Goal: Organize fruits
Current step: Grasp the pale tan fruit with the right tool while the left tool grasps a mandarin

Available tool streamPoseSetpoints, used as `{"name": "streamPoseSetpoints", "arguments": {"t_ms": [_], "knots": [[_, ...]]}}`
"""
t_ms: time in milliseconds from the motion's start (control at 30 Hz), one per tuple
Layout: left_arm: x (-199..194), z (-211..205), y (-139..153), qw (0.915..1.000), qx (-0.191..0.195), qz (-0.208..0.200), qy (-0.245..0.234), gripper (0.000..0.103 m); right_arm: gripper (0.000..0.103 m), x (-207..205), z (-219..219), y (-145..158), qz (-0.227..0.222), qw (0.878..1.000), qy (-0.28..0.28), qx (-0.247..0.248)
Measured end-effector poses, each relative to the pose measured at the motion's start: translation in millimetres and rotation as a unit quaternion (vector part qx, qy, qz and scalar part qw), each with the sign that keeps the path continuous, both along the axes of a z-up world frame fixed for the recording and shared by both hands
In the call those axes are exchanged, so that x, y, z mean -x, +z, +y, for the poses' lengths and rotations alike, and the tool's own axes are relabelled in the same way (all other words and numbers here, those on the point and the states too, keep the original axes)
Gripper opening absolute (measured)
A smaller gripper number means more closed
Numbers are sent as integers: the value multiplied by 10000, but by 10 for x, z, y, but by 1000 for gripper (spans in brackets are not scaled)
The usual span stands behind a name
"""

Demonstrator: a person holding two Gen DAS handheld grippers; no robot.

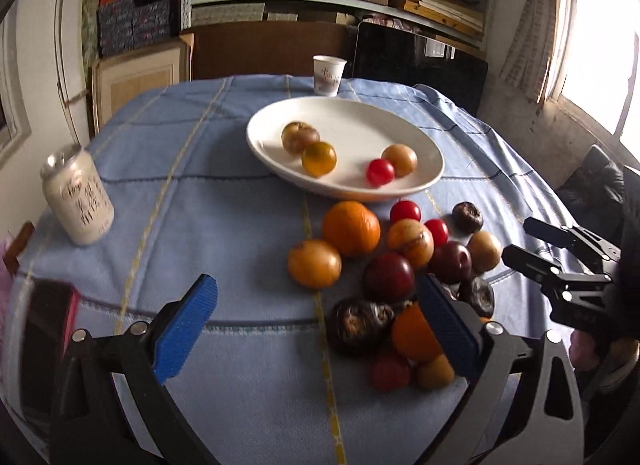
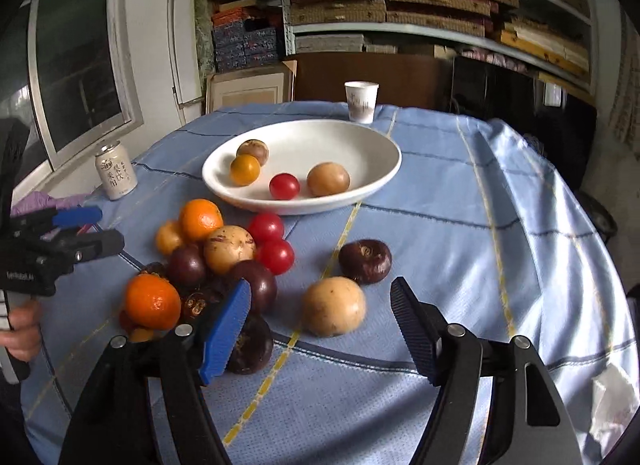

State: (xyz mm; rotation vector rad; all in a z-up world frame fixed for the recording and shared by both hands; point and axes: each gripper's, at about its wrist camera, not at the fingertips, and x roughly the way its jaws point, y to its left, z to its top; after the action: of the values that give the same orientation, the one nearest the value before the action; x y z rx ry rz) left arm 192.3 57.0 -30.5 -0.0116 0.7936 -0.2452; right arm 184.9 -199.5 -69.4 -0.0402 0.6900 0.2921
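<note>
Both open and empty: left tongs (image 1: 316, 329), right tongs (image 2: 320, 329). Four fruits in white bowl (image 2: 224, 185) toward worktop (image 2: 460, 193) far edge; fruit pile (image 2: 216, 261) loose beside bowl's near rim.

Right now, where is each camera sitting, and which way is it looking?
Left wrist: on the left gripper, looking down across the table at the white plate; own open jaws show, plus the right gripper.
Right wrist: on the right gripper, facing the same plate; open jaws, left gripper and a hand show.
Both share plate, fruit pile, can, paper cup.
</note>
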Motion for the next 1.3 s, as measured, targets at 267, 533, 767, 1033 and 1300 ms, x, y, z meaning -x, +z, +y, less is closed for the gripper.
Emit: {"name": "streamPoseSetpoints", "arguments": {"t_ms": [267,533,767,1033,1300], "knots": [[72,-95,-76,9996,9,129,-239,98,73,-77,-18,-119,345,9993,-159,-8],[86,-151,-116,9991,13,236,-359,98,73,-150,-17,-203,600,9979,-226,51],[77,-153,-122,9989,59,293,-361,98,73,-277,-13,-237,737,9967,-344,53],[113,-159,-109,9993,-167,167,-282,98,73,-354,41,-260,770,9964,-283,200],[122,-170,-100,9993,-213,128,-294,98,57,-393,32,-330,1038,9943,-226,75]]}}
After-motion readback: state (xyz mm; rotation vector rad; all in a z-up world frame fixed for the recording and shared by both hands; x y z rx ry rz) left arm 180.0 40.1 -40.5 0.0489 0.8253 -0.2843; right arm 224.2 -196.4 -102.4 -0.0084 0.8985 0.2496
